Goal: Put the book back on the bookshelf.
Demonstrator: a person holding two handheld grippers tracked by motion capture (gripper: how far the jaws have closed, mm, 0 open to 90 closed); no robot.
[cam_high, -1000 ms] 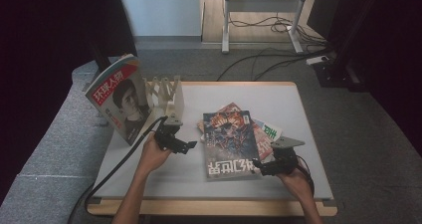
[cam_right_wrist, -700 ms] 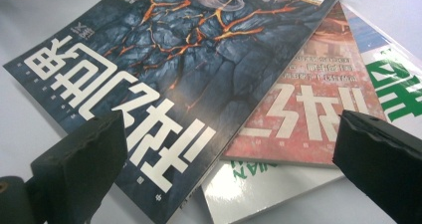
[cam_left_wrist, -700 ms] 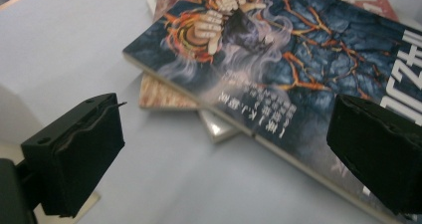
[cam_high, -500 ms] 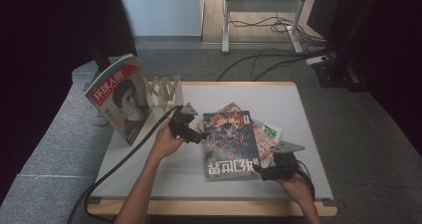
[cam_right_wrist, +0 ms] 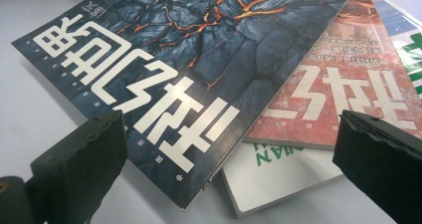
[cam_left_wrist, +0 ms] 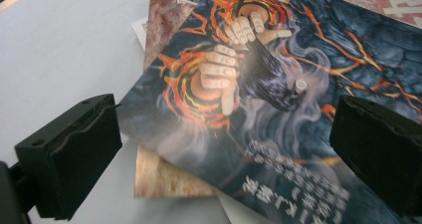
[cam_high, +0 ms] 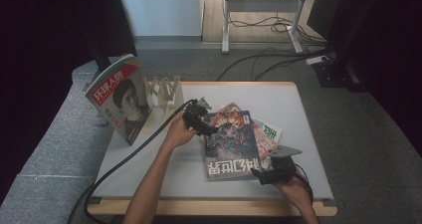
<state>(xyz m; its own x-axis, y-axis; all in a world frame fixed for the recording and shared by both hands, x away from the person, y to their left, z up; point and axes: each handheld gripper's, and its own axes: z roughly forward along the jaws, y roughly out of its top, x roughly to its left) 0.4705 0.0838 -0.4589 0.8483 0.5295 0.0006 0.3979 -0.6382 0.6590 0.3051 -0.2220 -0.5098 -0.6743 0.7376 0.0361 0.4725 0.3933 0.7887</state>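
Top magazine (cam_high: pixel 230 143), gaping left gripper (cam_high: pixel 206 129) at ten o'clock, gaping right gripper (cam_high: pixel 259 175) at five: uneven lift may scatter stack.

Four magazines in all: three in a fanned pile near the middle, the dark top magazine (cam_high: pixel 230 144), a red magazine (cam_high: pixel 261 137) and a green-and-white magazine (cam_high: pixel 271 132), plus one upright magazine (cam_high: pixel 119 97) far left; one wooden rack (cam_high: pixel 163 90); two grippers

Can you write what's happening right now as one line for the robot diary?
left tongs: open, at far corner of dark lava-cover magazine | right tongs: open, at its near corner | magazine: flat atop pile, not gripped
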